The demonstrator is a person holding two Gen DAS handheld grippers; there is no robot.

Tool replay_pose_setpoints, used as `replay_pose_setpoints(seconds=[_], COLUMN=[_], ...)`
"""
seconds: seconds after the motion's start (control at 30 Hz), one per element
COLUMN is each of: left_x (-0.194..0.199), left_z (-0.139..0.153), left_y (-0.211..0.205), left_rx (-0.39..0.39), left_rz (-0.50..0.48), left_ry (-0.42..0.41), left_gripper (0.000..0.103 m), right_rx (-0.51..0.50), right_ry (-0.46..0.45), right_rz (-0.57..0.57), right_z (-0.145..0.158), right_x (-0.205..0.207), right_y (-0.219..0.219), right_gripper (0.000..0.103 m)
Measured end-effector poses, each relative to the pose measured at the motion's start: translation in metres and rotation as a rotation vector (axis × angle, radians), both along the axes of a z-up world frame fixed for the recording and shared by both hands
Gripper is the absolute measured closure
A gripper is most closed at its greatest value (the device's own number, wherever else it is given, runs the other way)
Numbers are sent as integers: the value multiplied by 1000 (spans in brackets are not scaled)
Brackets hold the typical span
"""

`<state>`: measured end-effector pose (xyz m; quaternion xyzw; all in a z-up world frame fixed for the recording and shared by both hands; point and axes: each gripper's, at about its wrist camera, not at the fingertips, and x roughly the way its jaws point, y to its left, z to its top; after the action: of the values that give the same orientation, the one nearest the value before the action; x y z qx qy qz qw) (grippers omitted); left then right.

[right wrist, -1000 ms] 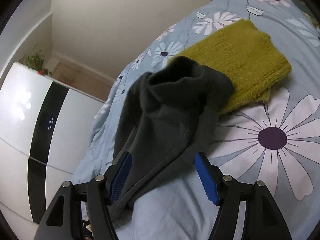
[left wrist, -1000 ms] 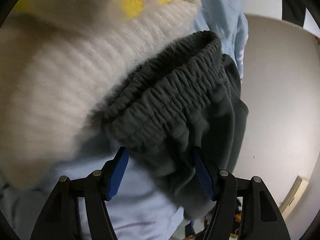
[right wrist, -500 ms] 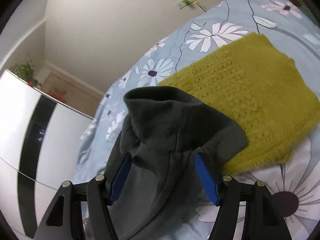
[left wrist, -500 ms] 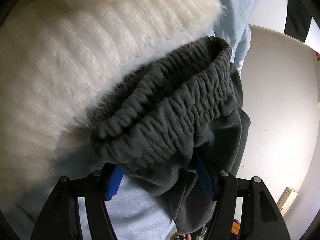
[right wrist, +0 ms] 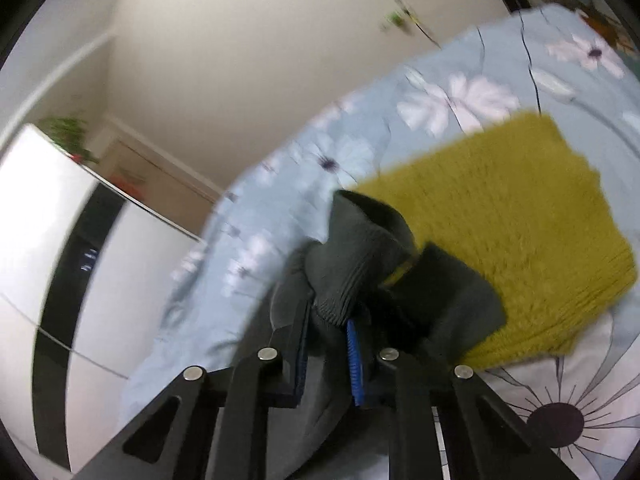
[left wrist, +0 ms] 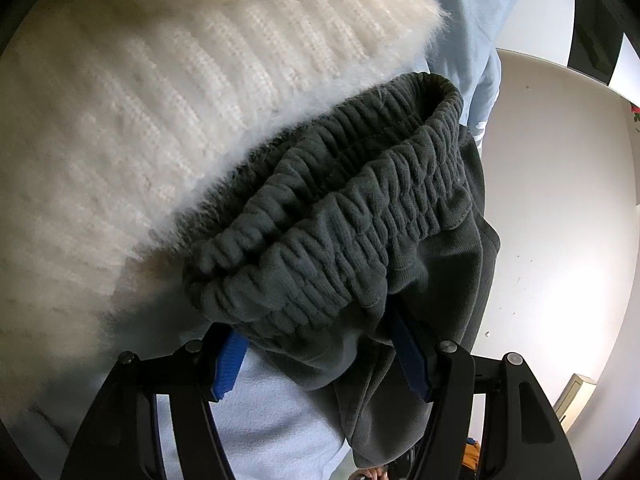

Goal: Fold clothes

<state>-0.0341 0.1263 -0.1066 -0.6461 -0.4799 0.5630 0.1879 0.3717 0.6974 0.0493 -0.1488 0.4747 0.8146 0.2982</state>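
Observation:
Dark grey sweatpants lie on the bed. Their gathered elastic waistband (left wrist: 340, 220) fills the left wrist view and droops over my left gripper (left wrist: 320, 344), which stands open with the band between its blue pads (left wrist: 230, 364); I see no squeeze on the cloth. In the right wrist view the ribbed leg cuff (right wrist: 360, 248) sits between the fingers of my right gripper (right wrist: 326, 332). Its jaws are closing and the pads pinch the cuff. The rest of the trousers is hidden under the gripper.
A fluffy white knit with yellow patches (left wrist: 160, 120) presses against the waistband on the left. A folded olive-yellow sweater (right wrist: 500, 232) lies just right of the cuff on the flowered blue bed cover (right wrist: 320, 152). A white and black wardrobe (right wrist: 40, 220) stands beyond the bed's left edge.
The right gripper's jaws went from wide apart to pinching the cuff, and it moved closer to the yellow sweater. The waistband came nearer to the left gripper and now overhangs its pads.

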Motion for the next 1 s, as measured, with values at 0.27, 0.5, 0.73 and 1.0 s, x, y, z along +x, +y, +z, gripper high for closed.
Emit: replay_pose_setpoints(seconds=[0.27,0.5,0.73,1.0], left_x=[-4,-9,-15,-24], left_z=[0,-2,-7,-3], left_y=[-2,-1,4,4], left_rx=[-4,1,10,1], left_rz=[-3,-7,-14,-23], left_ry=[2,13,8,38], left_gripper=[36,36,34,48], right_rx=[-184,-196,-398,-295], right_ry=[8,24,192,131], right_rz=[-19,26,28,-16], right_z=[-51,-54,-98,-72], right_x=[23,42,28,14], right_y=[16,-6,1,1], right_gripper=[82,36,26,70])
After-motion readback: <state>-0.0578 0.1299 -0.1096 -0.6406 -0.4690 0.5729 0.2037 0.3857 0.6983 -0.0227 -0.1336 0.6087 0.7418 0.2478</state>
